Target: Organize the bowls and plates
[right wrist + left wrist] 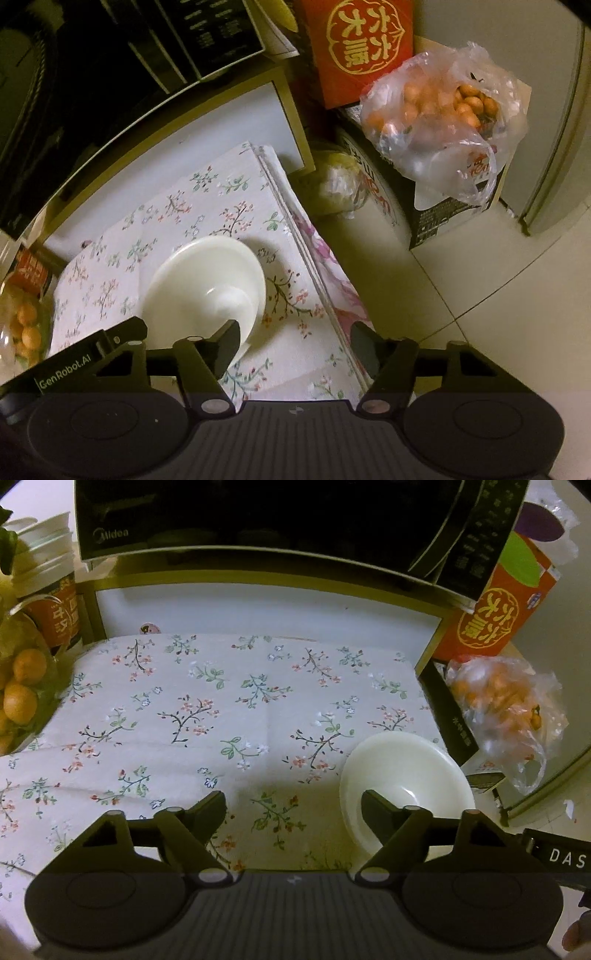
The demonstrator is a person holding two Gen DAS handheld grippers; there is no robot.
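A white bowl sits on the floral cloth at its near right corner; layered rims suggest that it is a nested stack. My left gripper is open just above the cloth. Its right finger overlaps the bowl's near left rim and its left finger is over bare cloth. In the right wrist view the same bowl lies left of centre. My right gripper is open, its left finger in front of the bowl's near edge. No pad presses on anything.
A black microwave stands on a rack above the cloth. A red carton and a plastic bag of oranges sit on a box at the right. Stacked paper cups and a fruit dish are at the left.
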